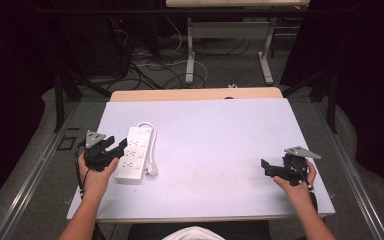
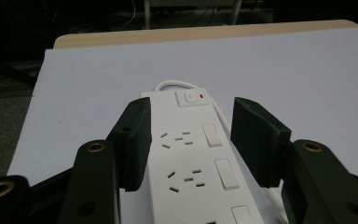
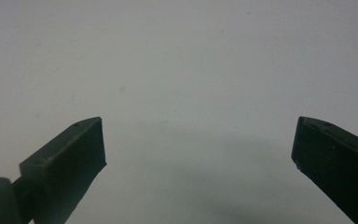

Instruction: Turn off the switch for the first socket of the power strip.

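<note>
A white power strip (image 1: 134, 152) lies on the left of the white-covered table (image 1: 220, 130), its cord looped at the far end (image 1: 147, 125) and its plug (image 1: 151, 170) beside it. My left gripper (image 1: 118, 149) is at the strip's left side, near its near end. In the left gripper view the power strip (image 2: 191, 154) runs away between my open jaws, one on each long side, with its red-lit switch (image 2: 192, 97) at the far end. My left gripper (image 2: 191, 135) holds nothing. My right gripper (image 1: 266, 168) hovers open over bare table at the right (image 3: 198, 144).
The wooden tabletop edge (image 1: 195, 94) shows beyond the white sheet. Behind it, cables (image 1: 150, 65) lie on the floor around another table's white legs (image 1: 190, 55). Dark curtains close off both sides.
</note>
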Demonstrator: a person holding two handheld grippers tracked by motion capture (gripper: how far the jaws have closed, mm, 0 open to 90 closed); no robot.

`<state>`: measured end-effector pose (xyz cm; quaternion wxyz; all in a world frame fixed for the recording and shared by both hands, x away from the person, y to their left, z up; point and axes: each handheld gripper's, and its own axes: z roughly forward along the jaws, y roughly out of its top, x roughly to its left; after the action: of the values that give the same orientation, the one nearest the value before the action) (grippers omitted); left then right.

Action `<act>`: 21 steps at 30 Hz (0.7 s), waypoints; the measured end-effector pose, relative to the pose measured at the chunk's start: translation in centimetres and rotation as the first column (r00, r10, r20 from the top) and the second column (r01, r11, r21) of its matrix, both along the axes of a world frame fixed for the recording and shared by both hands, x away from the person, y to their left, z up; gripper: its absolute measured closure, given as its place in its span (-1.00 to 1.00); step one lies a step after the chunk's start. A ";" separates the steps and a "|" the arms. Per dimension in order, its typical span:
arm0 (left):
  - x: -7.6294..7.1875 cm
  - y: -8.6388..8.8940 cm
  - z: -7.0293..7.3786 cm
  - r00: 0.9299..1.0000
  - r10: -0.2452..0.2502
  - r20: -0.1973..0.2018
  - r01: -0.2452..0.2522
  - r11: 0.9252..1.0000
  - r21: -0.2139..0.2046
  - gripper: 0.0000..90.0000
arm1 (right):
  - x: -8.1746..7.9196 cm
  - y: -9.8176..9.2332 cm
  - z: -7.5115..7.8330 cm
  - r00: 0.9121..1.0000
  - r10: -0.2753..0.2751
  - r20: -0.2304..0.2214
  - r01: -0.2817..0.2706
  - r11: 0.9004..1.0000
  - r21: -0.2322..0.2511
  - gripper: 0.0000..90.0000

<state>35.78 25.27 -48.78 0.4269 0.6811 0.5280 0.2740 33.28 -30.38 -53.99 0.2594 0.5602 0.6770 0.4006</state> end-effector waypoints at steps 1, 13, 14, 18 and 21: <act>0.1 -0.1 0.1 1.000 -0.001 -0.006 0.001 1.000 0.003 0.09 | 0.0 0.0 0.0 1.000 0.000 -0.001 0.000 1.000 0.000 -0.95; 0.9 -1.2 0.9 1.000 0.001 -0.023 -0.001 0.999 -0.034 0.11 | 0.1 0.1 -0.1 1.000 0.003 -0.009 -0.003 1.000 0.012 -0.94; 1.0 -1.3 1.0 1.000 0.001 -0.023 -0.002 0.999 -0.033 0.11 | 0.1 0.1 -0.1 1.000 0.003 -0.009 -0.003 1.000 0.012 -0.94; 1.4 -1.7 1.4 0.999 -0.001 -0.036 0.000 0.999 -0.050 0.11 | 0.1 0.1 -0.1 1.000 0.003 -0.011 -0.003 1.000 0.013 -0.93; 1.5 -1.8 1.5 0.999 -0.006 -0.039 0.003 0.998 -0.063 0.11 | 0.1 0.1 -0.1 1.000 0.004 -0.010 -0.004 1.000 0.013 -0.93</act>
<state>37.32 23.43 -47.26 0.4384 0.6737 0.5432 0.2427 33.38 -30.28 -54.10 0.2516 0.5626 0.6769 0.4024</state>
